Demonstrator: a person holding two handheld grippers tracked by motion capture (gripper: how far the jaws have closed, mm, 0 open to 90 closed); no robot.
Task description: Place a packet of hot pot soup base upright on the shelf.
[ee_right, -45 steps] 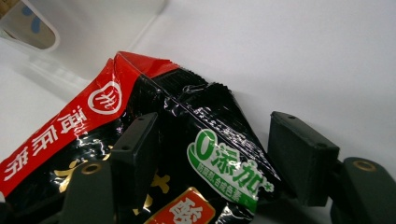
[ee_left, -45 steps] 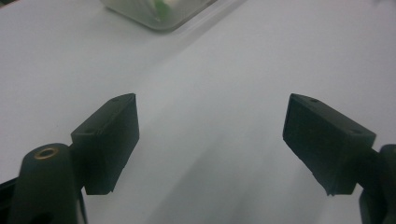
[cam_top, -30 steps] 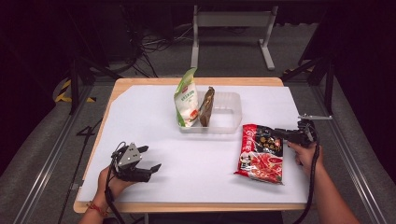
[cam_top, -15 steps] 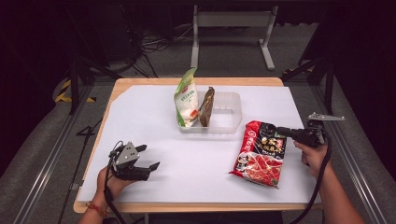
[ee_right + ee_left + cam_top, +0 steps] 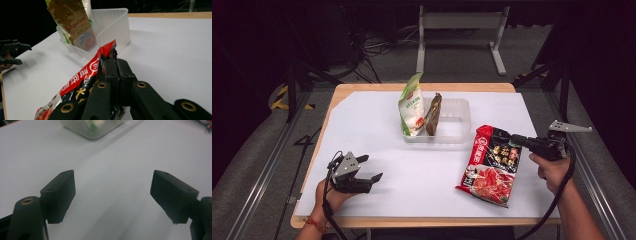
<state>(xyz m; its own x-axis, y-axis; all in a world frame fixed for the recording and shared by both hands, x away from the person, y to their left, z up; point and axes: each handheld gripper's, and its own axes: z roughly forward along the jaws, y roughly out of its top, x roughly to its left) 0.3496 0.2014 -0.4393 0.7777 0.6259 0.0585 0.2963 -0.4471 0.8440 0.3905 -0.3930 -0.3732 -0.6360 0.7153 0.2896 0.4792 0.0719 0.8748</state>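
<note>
Covering wooden table (image 5: 512,88): white sheet (image 5: 377,135)

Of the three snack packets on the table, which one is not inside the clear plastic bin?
The red noodle packet. It lies outside the bin, gripped by the right gripper, while the green-and-white pouch and brown packet stand inside.
</note>
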